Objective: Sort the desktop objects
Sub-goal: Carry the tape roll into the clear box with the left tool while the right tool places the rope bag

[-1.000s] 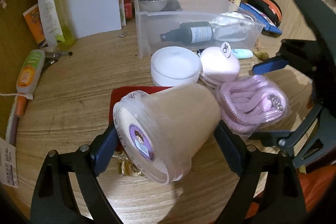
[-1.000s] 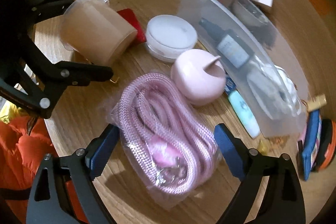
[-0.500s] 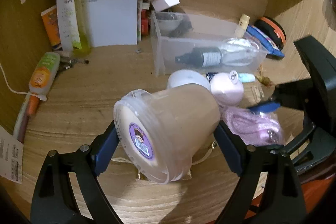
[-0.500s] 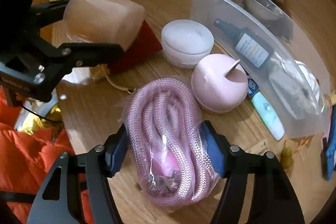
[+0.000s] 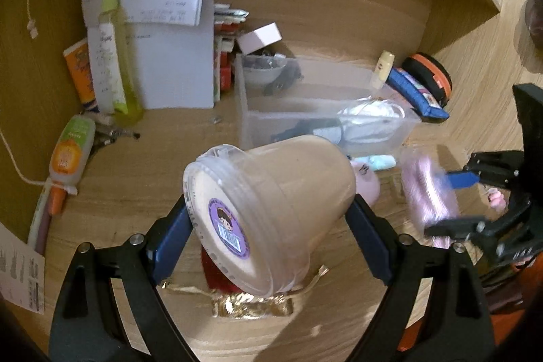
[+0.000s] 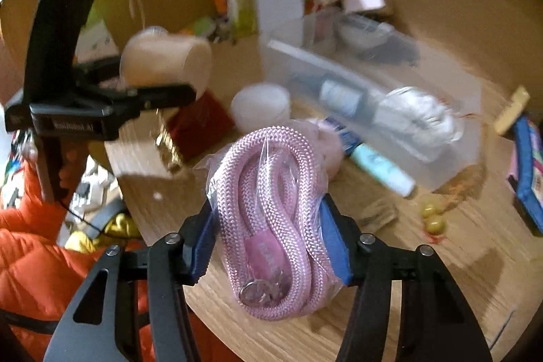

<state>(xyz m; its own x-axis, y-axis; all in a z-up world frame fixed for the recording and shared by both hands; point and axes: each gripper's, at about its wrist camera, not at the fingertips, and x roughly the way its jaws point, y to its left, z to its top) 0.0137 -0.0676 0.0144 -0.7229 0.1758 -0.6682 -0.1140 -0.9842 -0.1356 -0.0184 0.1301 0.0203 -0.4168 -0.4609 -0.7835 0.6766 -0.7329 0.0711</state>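
My left gripper (image 5: 268,223) is shut on a beige lidded plastic cup (image 5: 271,209), held on its side above the desk; the cup also shows in the right wrist view (image 6: 166,60). My right gripper (image 6: 268,219) is shut on a bagged coil of pink rope (image 6: 271,219), lifted off the desk; the rope shows blurred in the left wrist view (image 5: 431,189). A clear plastic bin (image 5: 258,121) with a spray bottle and a white bundle stands behind, also in the right wrist view (image 6: 468,141).
On the desk lie a red pouch (image 6: 200,124), a gold wrapper (image 5: 251,307), a white round jar (image 6: 261,104), a pink puff case (image 5: 370,189) and a mint tube (image 6: 380,168). Papers, bottles and boxes (image 5: 163,56) stand at the back. An orange jacket (image 6: 37,267) lies beyond the desk edge.
Both grippers rose. The left lifted the cup higher above the red pouch. The right closed tighter on the pink rope bag and lifted it off the desk.
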